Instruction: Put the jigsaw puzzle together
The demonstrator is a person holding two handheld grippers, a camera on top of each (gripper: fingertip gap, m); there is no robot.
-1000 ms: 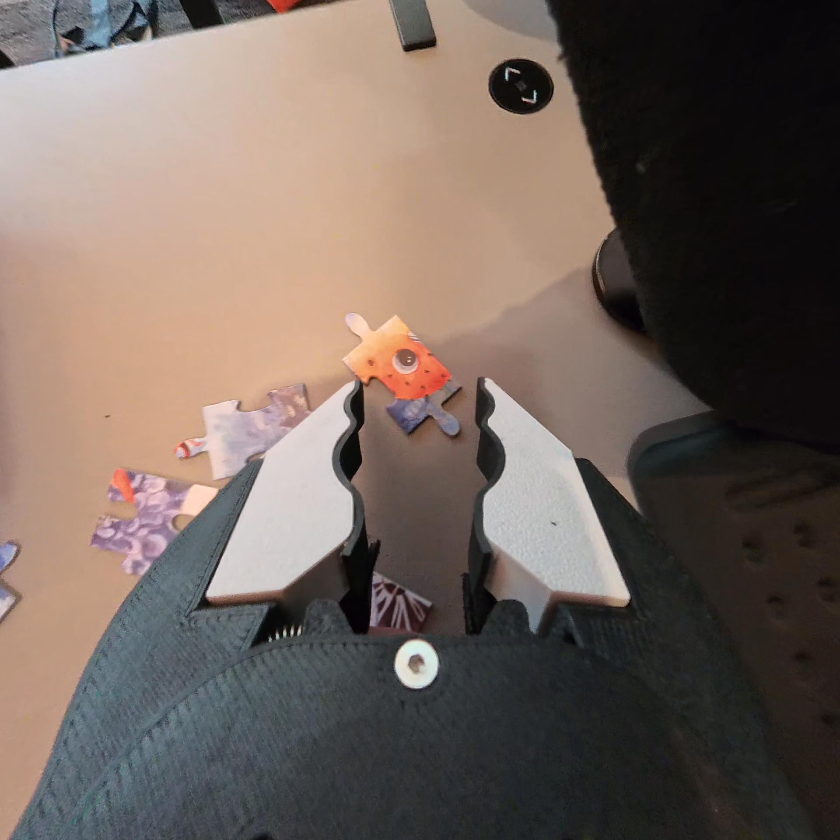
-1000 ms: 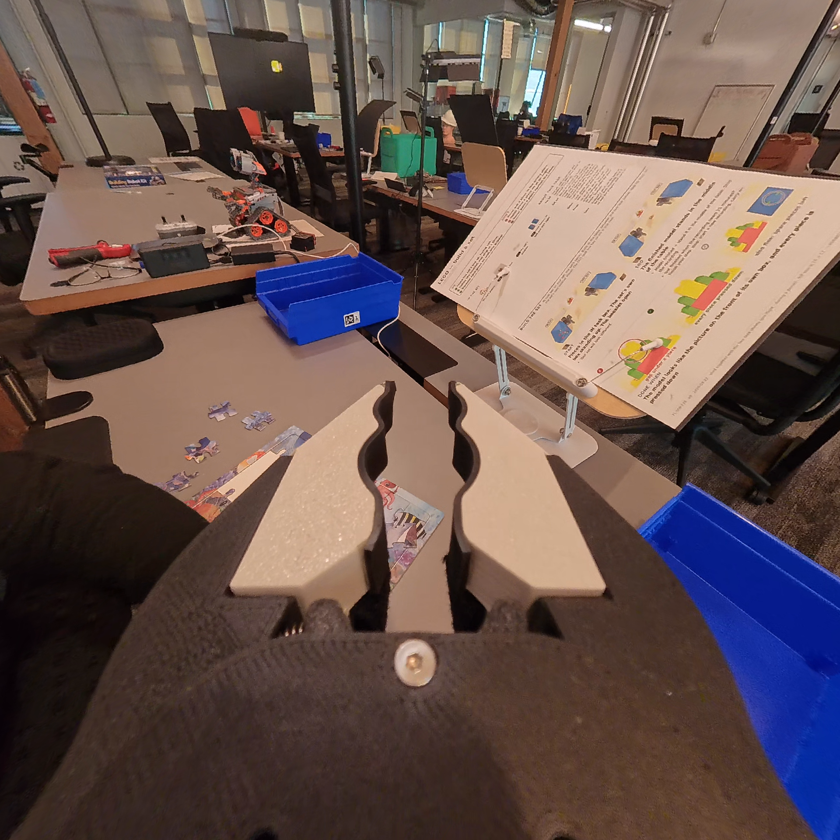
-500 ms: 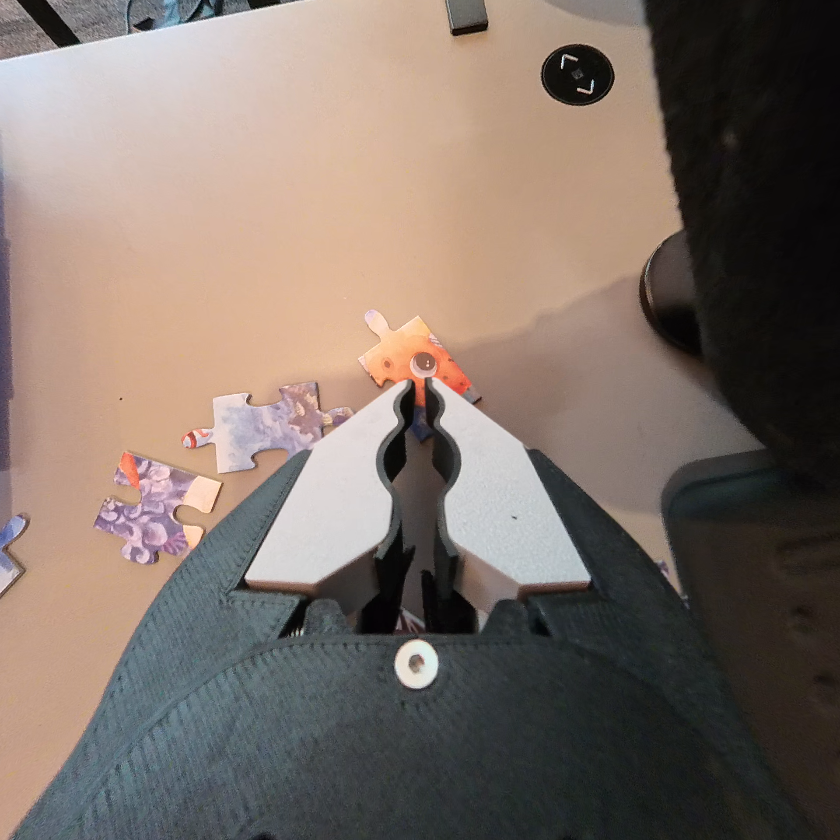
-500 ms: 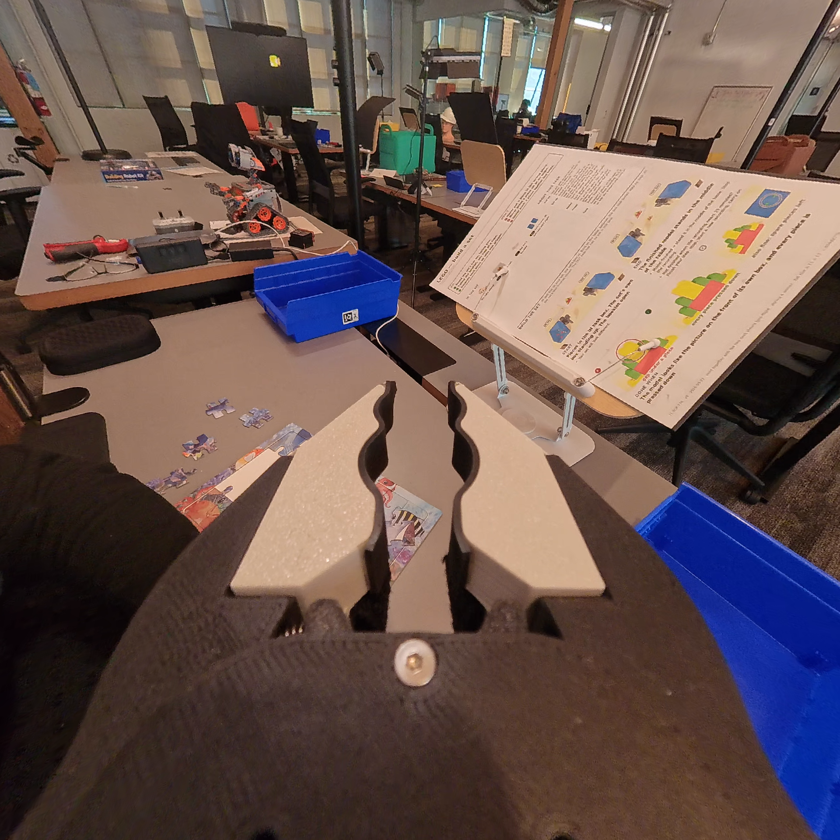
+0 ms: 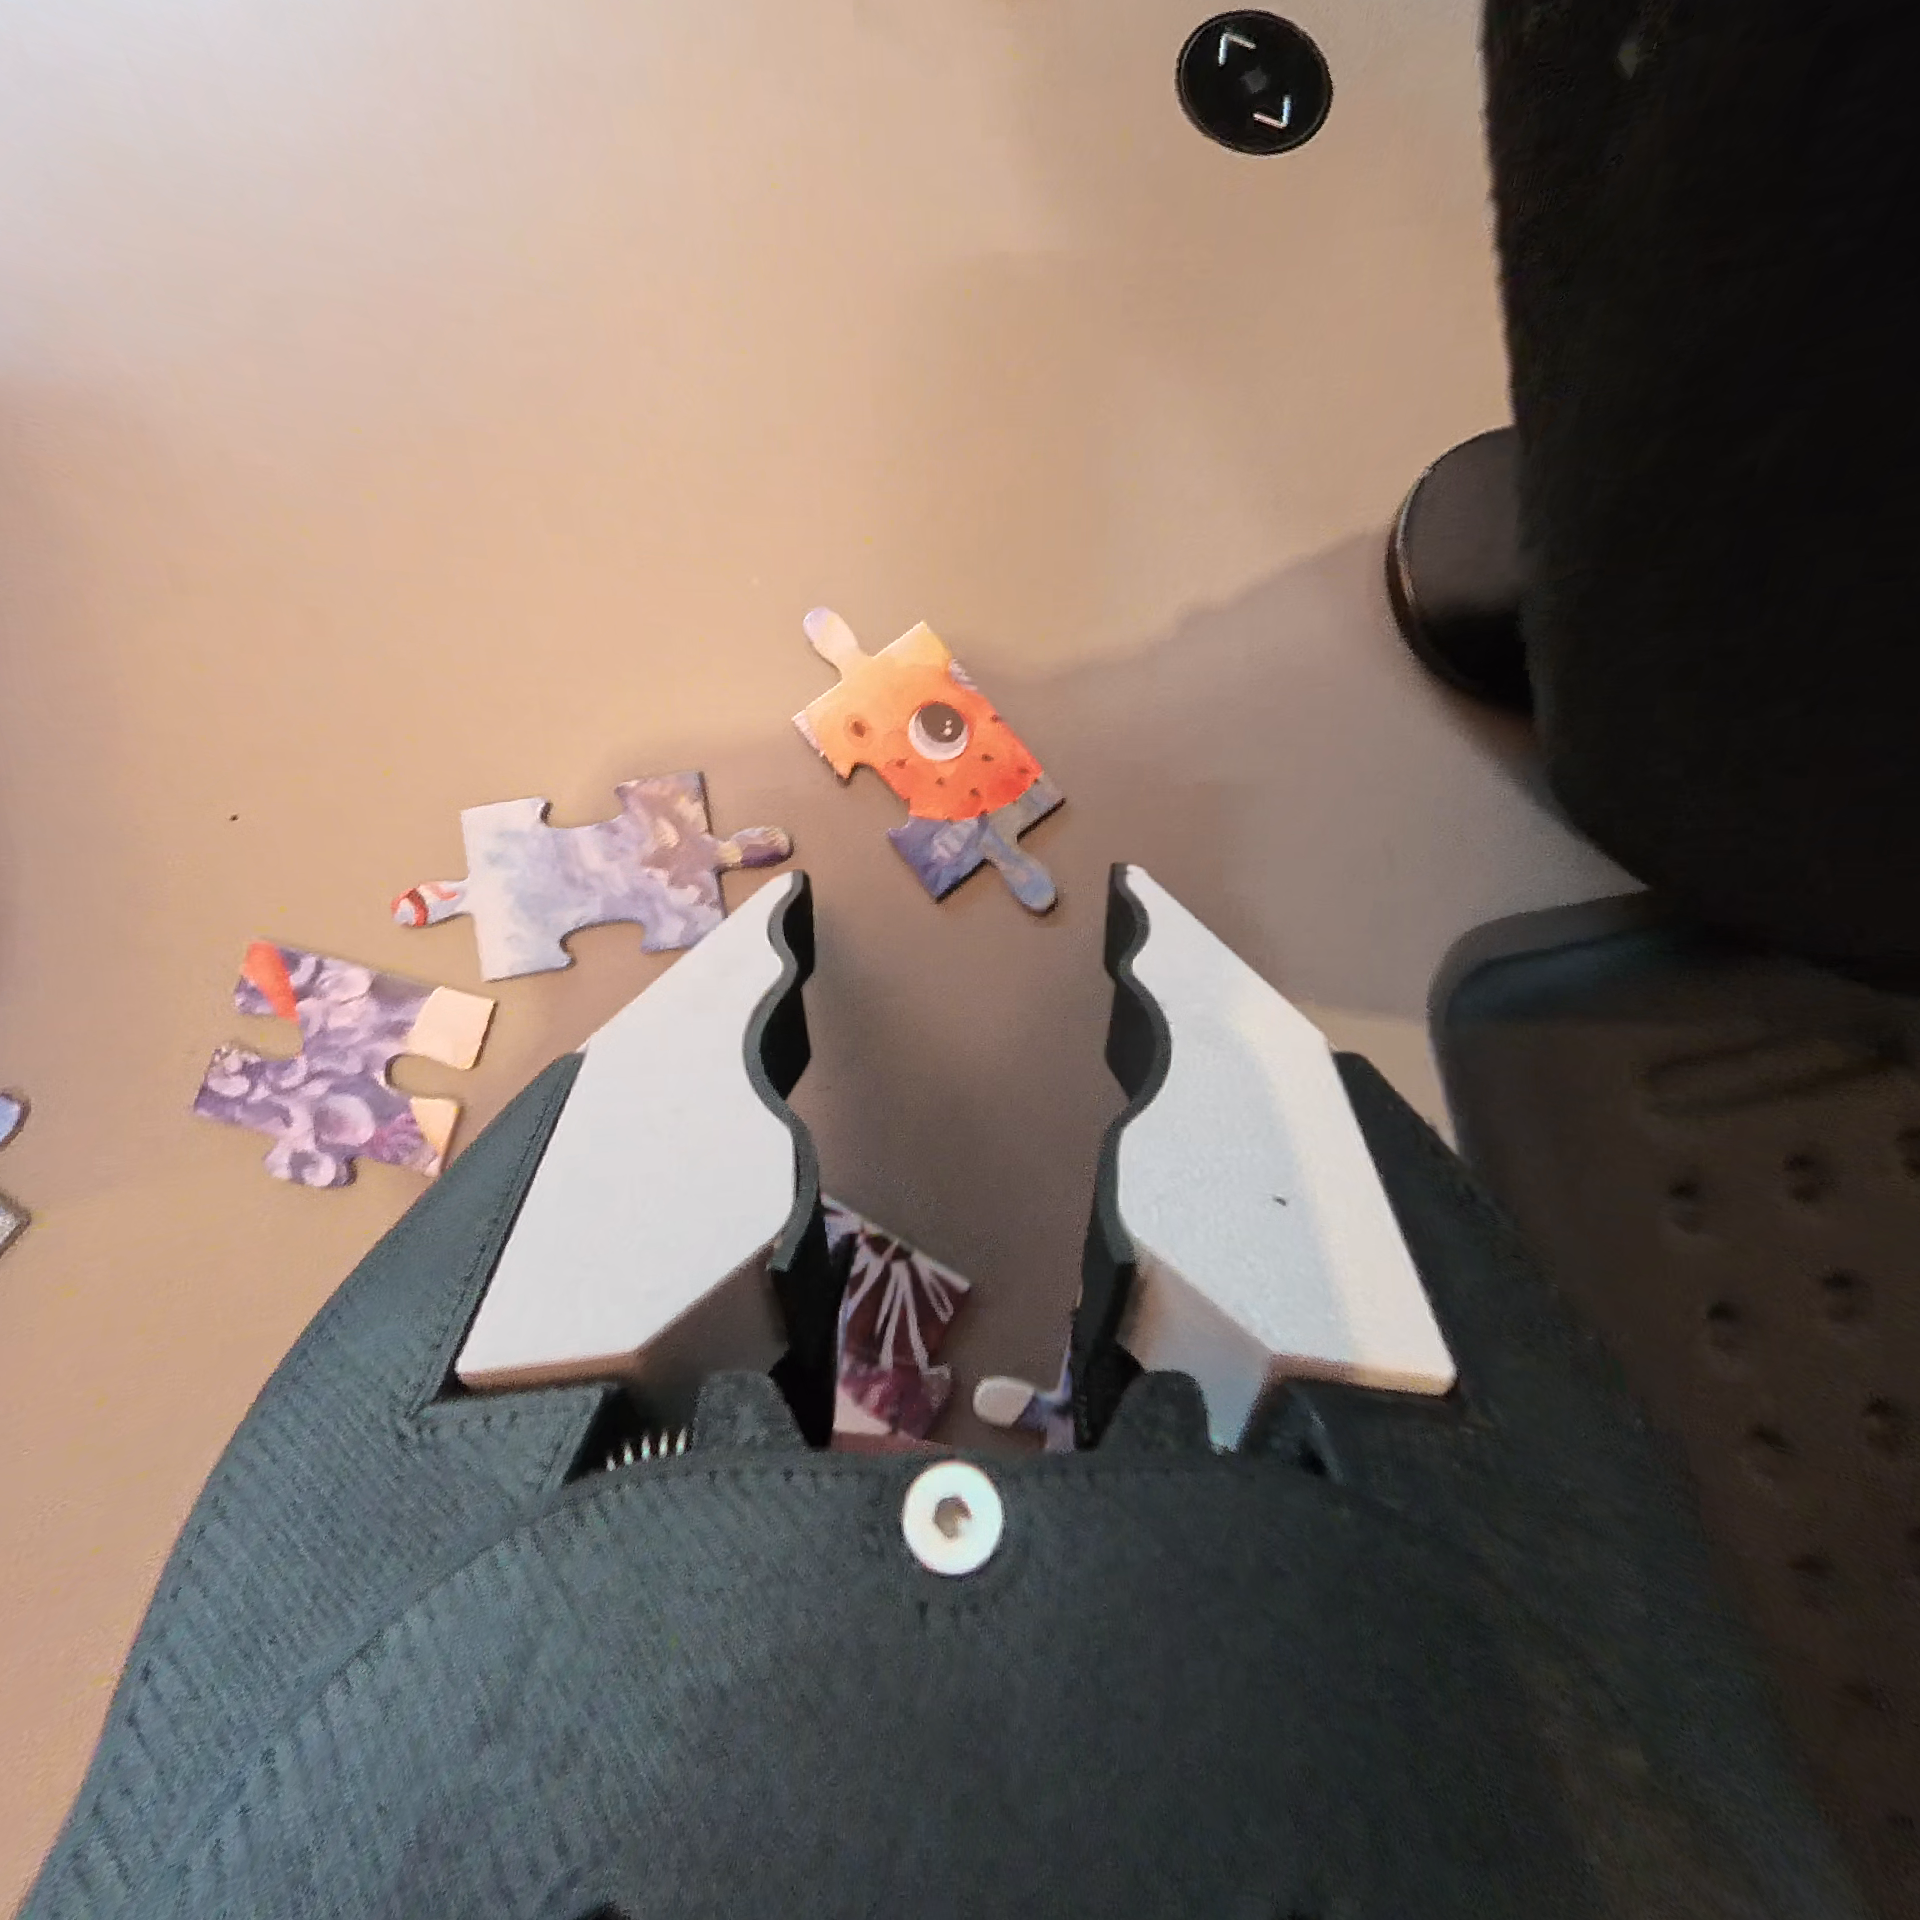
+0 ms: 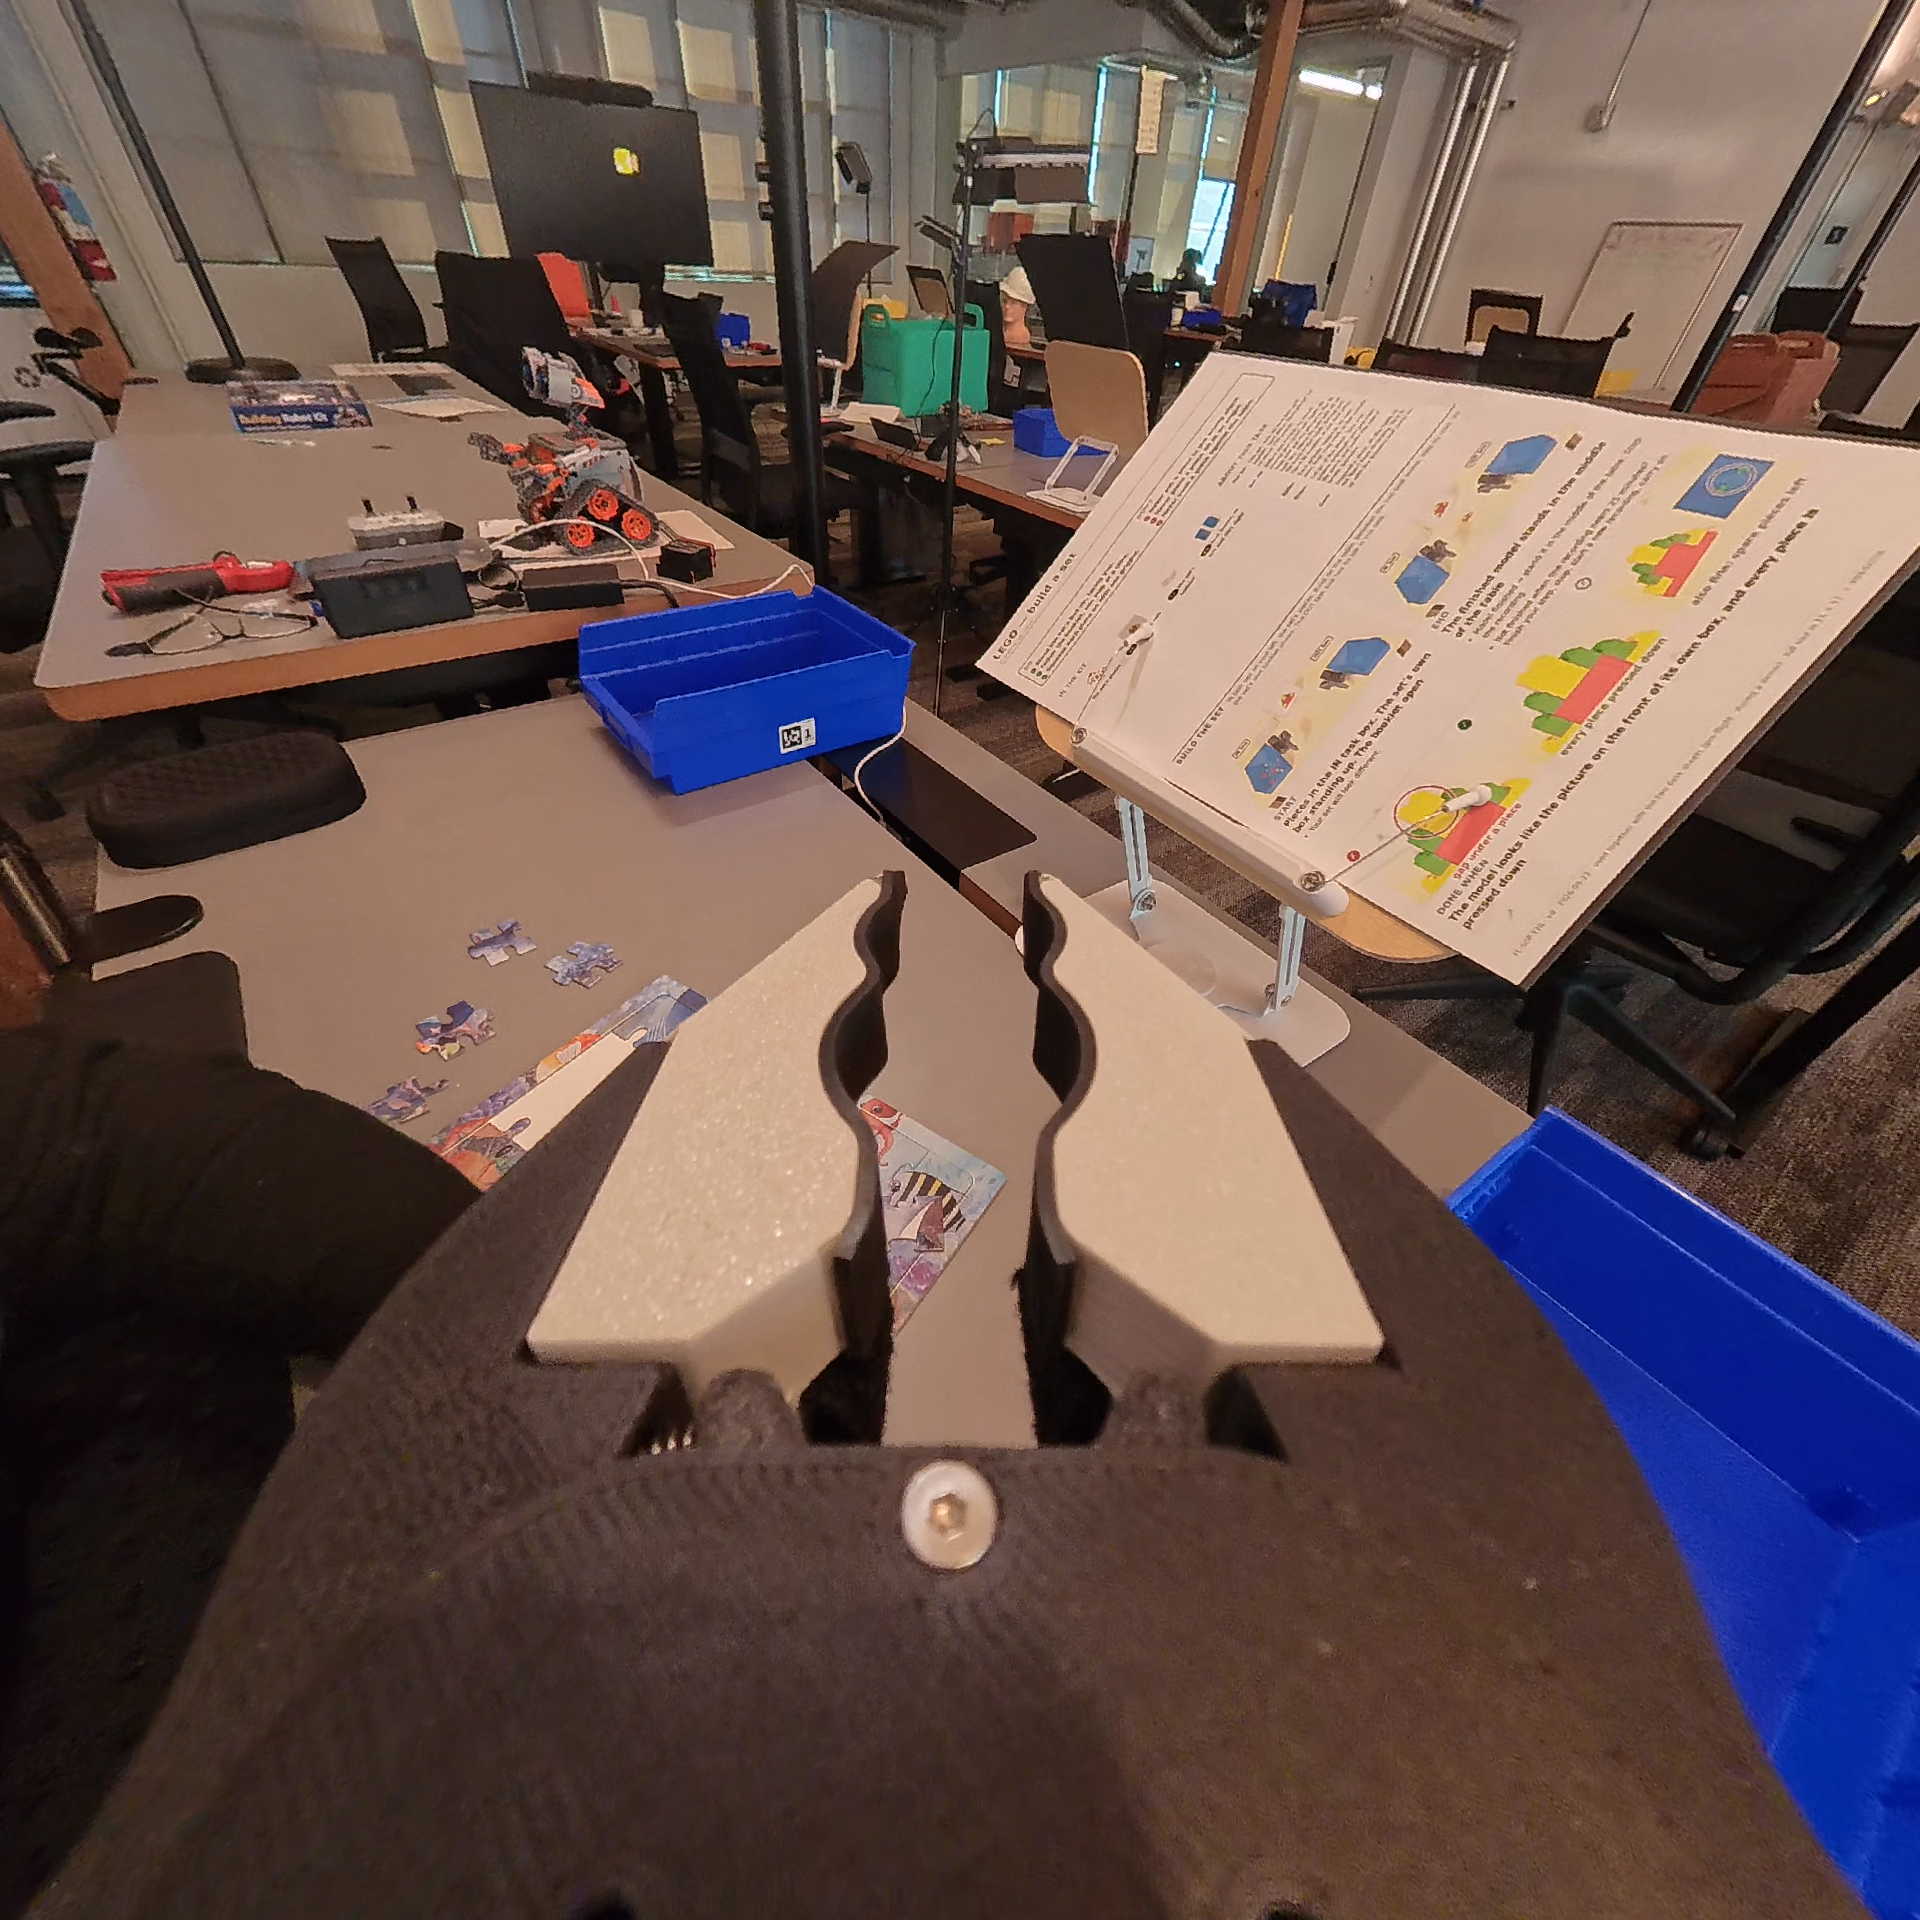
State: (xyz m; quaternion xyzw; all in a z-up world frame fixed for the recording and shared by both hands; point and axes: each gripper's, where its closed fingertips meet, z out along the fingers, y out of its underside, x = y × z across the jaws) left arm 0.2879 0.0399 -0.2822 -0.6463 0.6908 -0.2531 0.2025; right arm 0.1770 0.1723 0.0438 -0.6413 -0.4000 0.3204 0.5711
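Left gripper: jaws apart, nothing between them, over the table.
Orange piece: flat on the table, just beyond the fingertips, apart from them.
Pale blue piece: left of the orange piece.
Purple piece: nearer than the pale blue piece, to its left.
Black disc: far beyond the orange piece.

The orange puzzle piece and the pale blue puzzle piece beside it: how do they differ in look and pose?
The orange puzzle piece shows an eye and dots; the pale blue puzzle piece shows only cloudy blue and purple. The orange one lies just ahead of the open left gripper; the blue one lies off to its left. Both rest flat, loose, face up.
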